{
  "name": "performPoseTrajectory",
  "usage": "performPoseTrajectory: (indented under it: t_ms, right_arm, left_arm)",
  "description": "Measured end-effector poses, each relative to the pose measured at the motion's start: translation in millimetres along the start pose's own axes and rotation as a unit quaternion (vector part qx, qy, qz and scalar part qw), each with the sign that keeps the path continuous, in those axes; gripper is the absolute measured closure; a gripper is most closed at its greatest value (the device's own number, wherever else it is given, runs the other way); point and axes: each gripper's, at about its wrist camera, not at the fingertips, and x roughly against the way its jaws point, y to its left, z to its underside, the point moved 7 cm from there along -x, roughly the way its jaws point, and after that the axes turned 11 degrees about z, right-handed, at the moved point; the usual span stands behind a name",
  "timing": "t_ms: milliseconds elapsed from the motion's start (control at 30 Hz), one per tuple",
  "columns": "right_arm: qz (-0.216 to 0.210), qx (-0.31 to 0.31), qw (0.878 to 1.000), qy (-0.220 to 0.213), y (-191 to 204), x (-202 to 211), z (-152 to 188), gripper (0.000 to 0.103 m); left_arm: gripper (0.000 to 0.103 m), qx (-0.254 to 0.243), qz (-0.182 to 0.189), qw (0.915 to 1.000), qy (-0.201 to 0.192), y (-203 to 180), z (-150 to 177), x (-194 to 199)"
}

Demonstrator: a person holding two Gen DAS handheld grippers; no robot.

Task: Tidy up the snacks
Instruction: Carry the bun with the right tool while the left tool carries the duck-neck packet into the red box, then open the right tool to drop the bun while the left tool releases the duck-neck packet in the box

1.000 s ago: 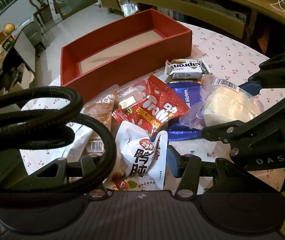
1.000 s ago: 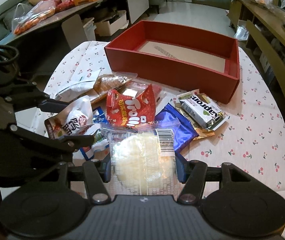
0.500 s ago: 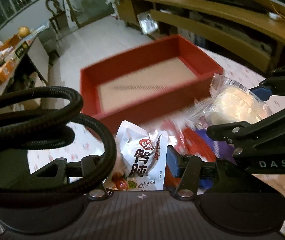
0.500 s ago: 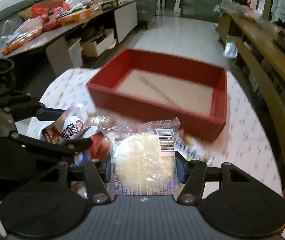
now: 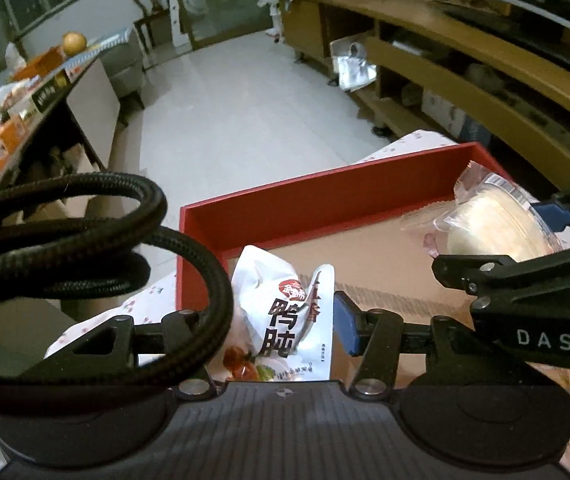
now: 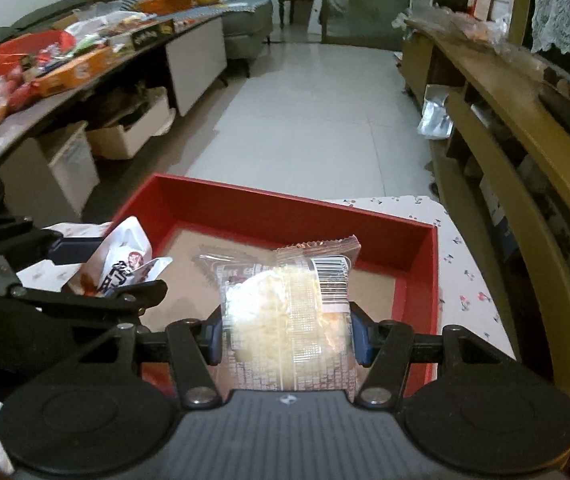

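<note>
Both hands carry a snack over the open red box.

Nearest, the left gripper (image 5: pixel 281 320) is clamped on a white foil pouch (image 5: pixel 285 320) printed with Chinese characters, hanging above the box's near left corner; the right gripper (image 6: pixel 285 336) is clamped on a clear-wrapped pale cake (image 6: pixel 289 320) over the near right part of the box. Both packets look light and soft: the pouch crumples in the jaws, the cake's slick film could slip, and the cake would likely crush if squeezed harder, so the sealed edges seem the safer hold. Below them lies the red box (image 6: pixel 421 264), its cardboard floor bare, on the cherry-print tablecloth (image 6: pixel 465 280). Beyond, tiled floor and a chair (image 5: pixel 151 12).
</note>
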Motion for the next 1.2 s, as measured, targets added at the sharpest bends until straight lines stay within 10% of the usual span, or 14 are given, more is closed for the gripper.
performPoseTrajectory:
  t_ms: [400, 1200]
  right_arm:
    - [0.003, 0.029, 0.998, 0.057, 6, -71, 19, 0.039]
    - [0.005, 0.013, 1.000, 0.004, 3, -8, 5, 0.027]
  left_arm:
    - [0.041, -0.011, -0.027, 0.9985, 0.047, 7, 19, -37]
    - [0.015, 0.032, 0.007, 0.9993, -0.017, 17, 1, 21]
